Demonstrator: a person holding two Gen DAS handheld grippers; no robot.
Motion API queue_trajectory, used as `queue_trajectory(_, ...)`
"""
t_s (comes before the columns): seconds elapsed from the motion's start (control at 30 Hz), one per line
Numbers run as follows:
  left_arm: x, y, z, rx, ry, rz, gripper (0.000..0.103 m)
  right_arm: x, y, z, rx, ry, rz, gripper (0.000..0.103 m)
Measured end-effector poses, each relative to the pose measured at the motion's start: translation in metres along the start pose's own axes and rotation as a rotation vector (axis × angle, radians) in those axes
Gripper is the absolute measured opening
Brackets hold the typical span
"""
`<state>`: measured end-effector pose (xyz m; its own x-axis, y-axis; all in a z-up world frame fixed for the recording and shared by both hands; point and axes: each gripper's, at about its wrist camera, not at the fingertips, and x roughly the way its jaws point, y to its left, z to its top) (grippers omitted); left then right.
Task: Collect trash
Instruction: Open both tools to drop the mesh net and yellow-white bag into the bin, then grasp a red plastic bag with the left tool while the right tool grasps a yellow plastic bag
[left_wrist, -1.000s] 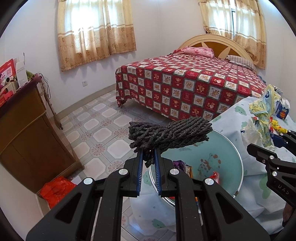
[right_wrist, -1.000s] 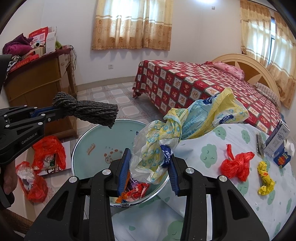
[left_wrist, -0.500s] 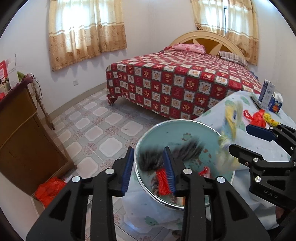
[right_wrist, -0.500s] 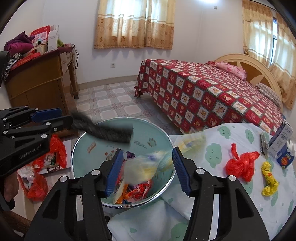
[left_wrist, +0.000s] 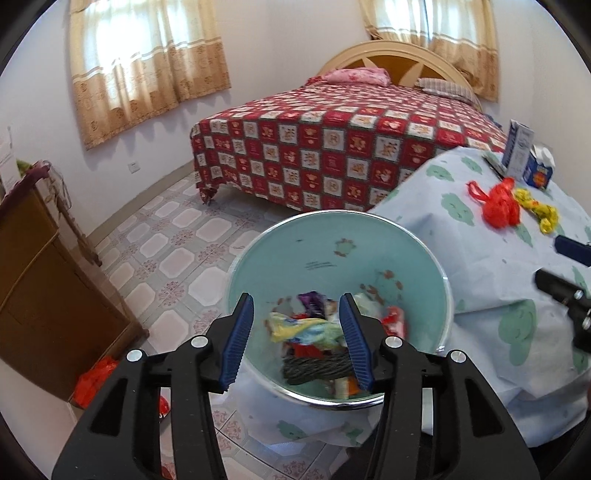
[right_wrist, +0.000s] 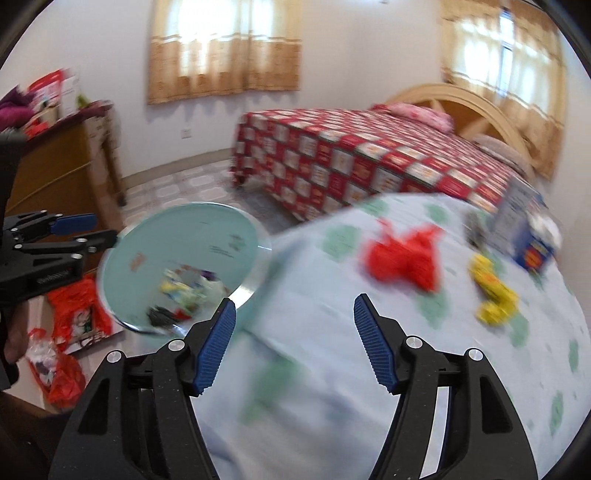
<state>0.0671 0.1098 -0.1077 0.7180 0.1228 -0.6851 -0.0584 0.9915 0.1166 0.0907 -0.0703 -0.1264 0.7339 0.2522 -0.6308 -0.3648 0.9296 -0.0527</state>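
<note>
Over the teal bin (left_wrist: 332, 251) my left gripper (left_wrist: 295, 299) points down, its jaws opening and nothing between the pads. The grey rope bundle (left_wrist: 314, 365) and a yellow-blue plastic bag (left_wrist: 306, 330) lie inside on other trash. My right gripper (right_wrist: 294, 301) hovers above the cloud-print tablecloth (right_wrist: 314, 369), its jaws also opening and empty; that view is blurred. On the table lie a red plastic bag (right_wrist: 406, 258) (left_wrist: 498, 206) and a yellow wrapper (right_wrist: 493, 295) (left_wrist: 539, 208). The bin (right_wrist: 184, 236) stands left of the right gripper.
Two cartons (left_wrist: 524, 158) stand at the table's far edge. A bed (left_wrist: 332, 140) with a red checked cover is behind the bin. A wooden cabinet (left_wrist: 44, 288) is at left, with red bags (right_wrist: 74, 314) on the tiled floor beside it.
Both grippers opened. The rope bundle dropped from the left and the plastic bag from the right into the bin. The right gripper swung right, from over the bin to over the table.
</note>
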Motion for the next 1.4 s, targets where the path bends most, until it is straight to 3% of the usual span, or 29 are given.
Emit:
queue_trajectory(0.37,0.014,-0.111,0.048,0.088,-0.057,-0.09,0.049,-0.027,-0.144,-0.03,0.271,0.0,-0.288,0.067)
queue_trajectory(0.53,0.031,-0.169,0.068,0.135,-0.054,-0.142,0.049,-0.031,-0.184,-0.041,0.35,0.0,-0.335,0.067)
queue_trajectory(0.77,0.071,-0.22,0.08,0.201,0.007,-0.178,0.049,-0.032,-0.204,-0.042,0.396,-0.001,-0.314,0.067)
queue_trajectory(0.8,0.077,-0.223,0.08,0.201,0.018,-0.181,0.049,-0.031,-0.204,-0.04,0.398,-0.001,-0.313,0.067)
queue_trajectory(0.9,0.091,-0.227,0.083,0.201,0.066,-0.216,0.015,-0.024,-0.205,-0.027,0.406,-0.003,-0.297,0.068)
queue_trajectory(1.07,0.083,-0.219,0.088,0.198,0.043,-0.235,0.009,0.001,-0.196,0.002,0.372,0.012,-0.277,0.07)
queue_trajectory(1.27,0.064,-0.196,0.096,0.166,-0.004,-0.232,0.009,0.052,-0.197,0.013,0.365,0.122,-0.249,0.069)
queue_trajectory(1.3,0.06,-0.191,0.096,0.159,-0.012,-0.226,0.009,0.056,-0.197,0.013,0.367,0.137,-0.245,0.064)
queue_trajectory(1.33,0.057,-0.185,0.097,0.152,-0.018,-0.219,0.009,0.062,-0.199,0.01,0.375,0.16,-0.228,0.049)
queue_trajectory(1.4,0.053,-0.177,0.097,0.14,-0.023,-0.213,0.009,0.064,-0.2,0.007,0.387,0.166,-0.199,0.033)
